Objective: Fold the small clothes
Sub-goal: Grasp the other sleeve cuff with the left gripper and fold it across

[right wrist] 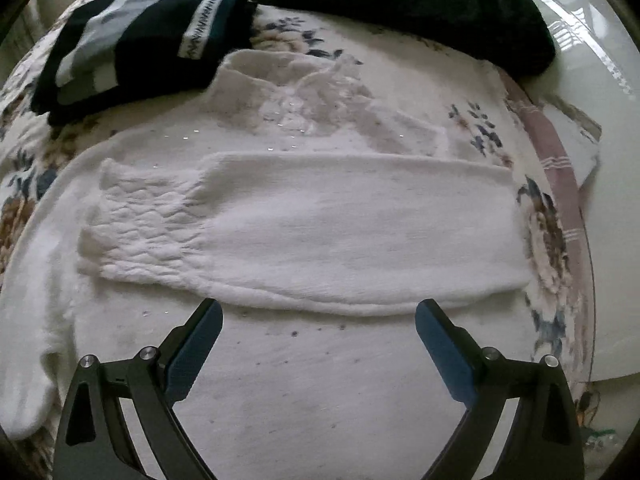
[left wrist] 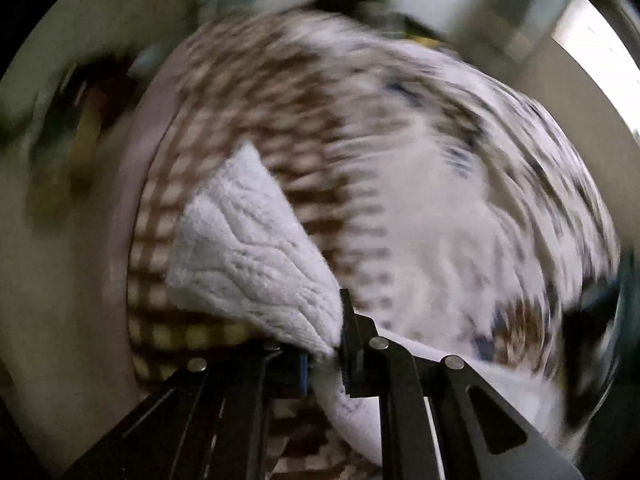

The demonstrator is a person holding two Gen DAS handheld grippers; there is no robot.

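Note:
A white knit sweater [right wrist: 304, 380] lies spread on a floral bedspread [right wrist: 544, 216]. One sleeve [right wrist: 320, 232] is folded across its body, the textured cuff [right wrist: 140, 220] pointing left. My right gripper [right wrist: 318, 320] is open and empty, hovering just above the body, in front of the folded sleeve. In the blurred left wrist view, my left gripper [left wrist: 324, 352] is shut on the other white textured cuff [left wrist: 248, 252] and holds it lifted above a brown checked cloth [left wrist: 248, 92].
A folded navy and white striped garment [right wrist: 132, 48] lies at the back left. A dark green garment [right wrist: 420, 4] lies at the back right. The bed's mauve edge [right wrist: 560, 152] runs down the right, with pale floor beyond it.

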